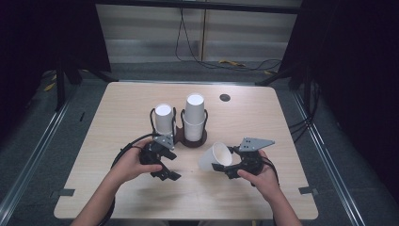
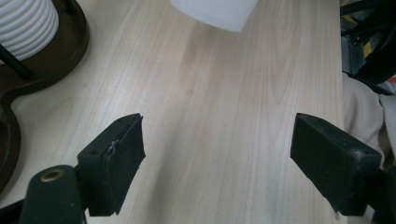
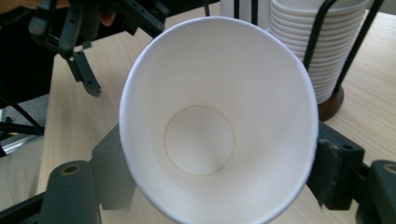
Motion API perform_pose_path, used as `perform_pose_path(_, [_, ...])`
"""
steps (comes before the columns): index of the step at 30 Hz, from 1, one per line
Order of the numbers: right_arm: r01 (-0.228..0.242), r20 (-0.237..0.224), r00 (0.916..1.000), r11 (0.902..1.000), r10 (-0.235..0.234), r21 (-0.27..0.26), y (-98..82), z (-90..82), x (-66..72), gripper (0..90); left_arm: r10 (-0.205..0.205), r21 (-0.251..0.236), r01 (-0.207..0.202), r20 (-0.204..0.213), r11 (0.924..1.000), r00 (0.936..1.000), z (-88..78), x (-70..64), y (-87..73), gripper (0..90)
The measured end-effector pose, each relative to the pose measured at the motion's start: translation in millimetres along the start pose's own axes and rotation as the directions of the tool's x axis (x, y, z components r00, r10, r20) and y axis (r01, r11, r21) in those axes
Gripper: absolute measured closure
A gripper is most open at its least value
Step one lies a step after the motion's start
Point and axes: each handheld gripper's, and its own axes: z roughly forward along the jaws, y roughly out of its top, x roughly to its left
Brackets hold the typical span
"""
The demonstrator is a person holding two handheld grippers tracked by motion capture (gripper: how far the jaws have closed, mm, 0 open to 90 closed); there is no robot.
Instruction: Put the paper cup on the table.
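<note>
One paper cup (image 3: 215, 126) sits clamped in the right gripper (image 1: 225, 165) near the cup holder (image 1: 193, 139); the left gripper (image 2: 217, 163) gapes empty.

White paper cup (image 3: 215, 126): empty, tipped on its side, clamped at the rim between the right gripper's (image 1: 229, 165) jaws above the table (image 1: 263, 117). Two stacks of white cups (image 1: 195, 115) stand upside down in a dark wire holder (image 1: 194, 139).

Recording lab, as we read it: bare wooden tabletop (image 1: 141, 197), floor rails (image 1: 33, 155) beside it, loose cables (image 1: 226, 63) behind it, dark surroundings.
</note>
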Motion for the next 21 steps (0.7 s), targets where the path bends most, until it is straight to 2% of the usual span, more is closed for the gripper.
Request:
perform_pose_path(4, [-0.008, 0.020, 0.9998, 0.9999, 0.008, 0.011, -1.7, -2.4, -3.1, 23.4, -0.002, -0.001, 0.002, -0.005, 1.0000, 1.0000, -0.9, -0.6, -3.7, 17.7])
perform_pose_path(7, [-0.010, 0.047, 0.9989, 0.9994, 0.008, 0.033, -3.4, -5.3, -6.5, 23.4, 0.002, 0.006, -0.002, -0.003, 1.0000, 1.0000, -1.3, 0.2, -5.8, 17.7])
perform_pose_path(9, [-0.012, 0.074, 0.9972, 0.9989, 0.009, 0.046, -4.5, -7.7, -8.8, 23.4, -0.010, -0.007, 0.010, -0.001, 0.9999, 0.9999, -0.7, 0.6, -7.8, 17.8])
perform_pose_path(10, [-0.012, 0.079, 0.9968, 0.9988, 0.008, 0.048, -5.3, -8.8, -10.3, 23.4, -0.001, 0.021, 0.001, -0.016, 0.9998, 0.9999, -2.4, 1.4, -7.8, 17.8])
perform_pose_path(11, [-0.019, 0.091, 0.9957, 0.9984, 0.014, 0.054, -6.0, -10.3, -11.5, 23.4, -0.009, -0.002, 0.009, -0.003, 1.0000, 1.0000, -0.8, 1.8, -9.8, 17.8])
perform_pose_path(12, [-0.017, 0.122, 0.9925, 0.9974, 0.008, 0.070, -7.2, -12.5, -14.3, 23.4, -0.005, 0.000, 0.005, -0.006, 1.0000, 1.0000, -1.0, 2.3, -10.7, 17.8])
perform_pose_path(14, [-0.025, 0.152, 0.9883, 0.9961, 0.012, 0.085, -8.2, -14.2, -17.1, 23.3, -0.020, -0.008, 0.020, -0.008, 0.9998, 0.9998, -0.2, 2.1, -12.8, 17.8])
perform_pose_path(17, [-0.039, 0.164, 0.9861, 0.9960, 0.026, 0.080, -9.3, -15.9, -20.9, 23.3, -0.013, 0.006, 0.013, -0.007, 0.9999, 0.9999, 0.3, 3.0, -14.9, 17.9])
perform_pose_path(21, [-0.049, 0.213, 0.9765, 0.9955, 0.031, 0.081, -10.9, -18.6, -27.9, 23.2, -0.019, 0.005, 0.019, -0.003, 0.9998, 0.9998, 1.8, 3.8, -17.5, 18.0])
